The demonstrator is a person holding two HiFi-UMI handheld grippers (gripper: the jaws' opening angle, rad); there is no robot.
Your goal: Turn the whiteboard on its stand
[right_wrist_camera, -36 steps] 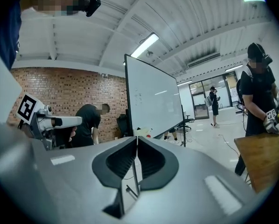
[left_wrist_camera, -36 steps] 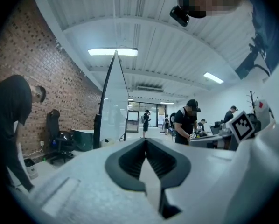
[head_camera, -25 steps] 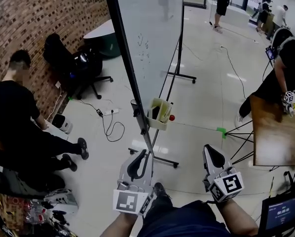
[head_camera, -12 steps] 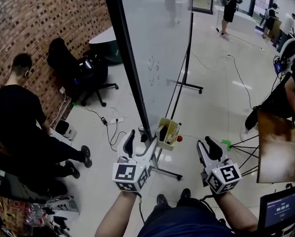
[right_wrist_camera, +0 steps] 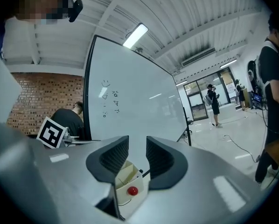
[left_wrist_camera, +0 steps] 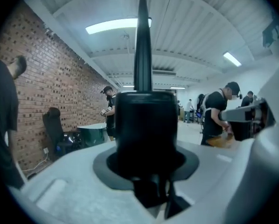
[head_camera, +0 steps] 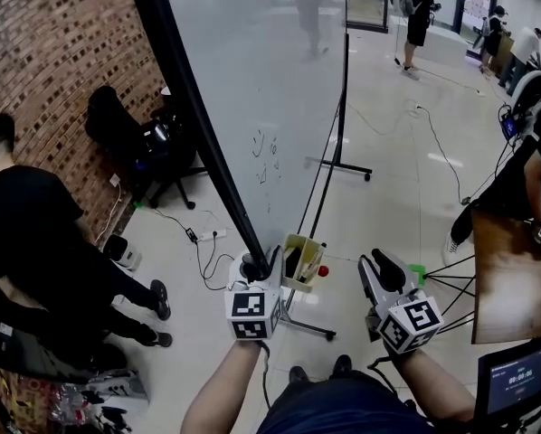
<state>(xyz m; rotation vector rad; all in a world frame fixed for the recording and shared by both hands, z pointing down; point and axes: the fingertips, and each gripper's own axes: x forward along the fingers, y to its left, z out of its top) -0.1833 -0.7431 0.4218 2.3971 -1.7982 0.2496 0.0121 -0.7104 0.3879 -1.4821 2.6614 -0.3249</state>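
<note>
1. Pale glossy floor (head_camera: 388, 197) spreads under everything, with a brick wall (head_camera: 62, 52) along the left side.
2. Nearest, the left hand-held gripper (head_camera: 255, 271) is at the lower corner of the whiteboard (head_camera: 252, 61). Its jaws are closing around the black fitting (left_wrist_camera: 144, 125) on the board's dark edge frame, which fills the gap between them.
3. To the right and apart from the board, the right hand-held gripper (head_camera: 384, 269) hangs free. Its jaws are spreading, with nothing between them.
4. Just beyond the left hand-held gripper, a pale yellow holder (head_camera: 302, 262) hangs at the board's lower edge, with a small red ball (head_camera: 323, 270) at its right side.
5. From that corner the whiteboard rises tilted, up and away, on its black stand (head_camera: 343, 165), with a few faint marks on its surface.
6. At the left, a person in black (head_camera: 35, 233) crouches near the wall, and a black office chair (head_camera: 135, 143) stands behind.
7. At the right stands a wooden table (head_camera: 510, 278).
8. Far back, more people (head_camera: 418, 12) stand by glass doors.
</note>
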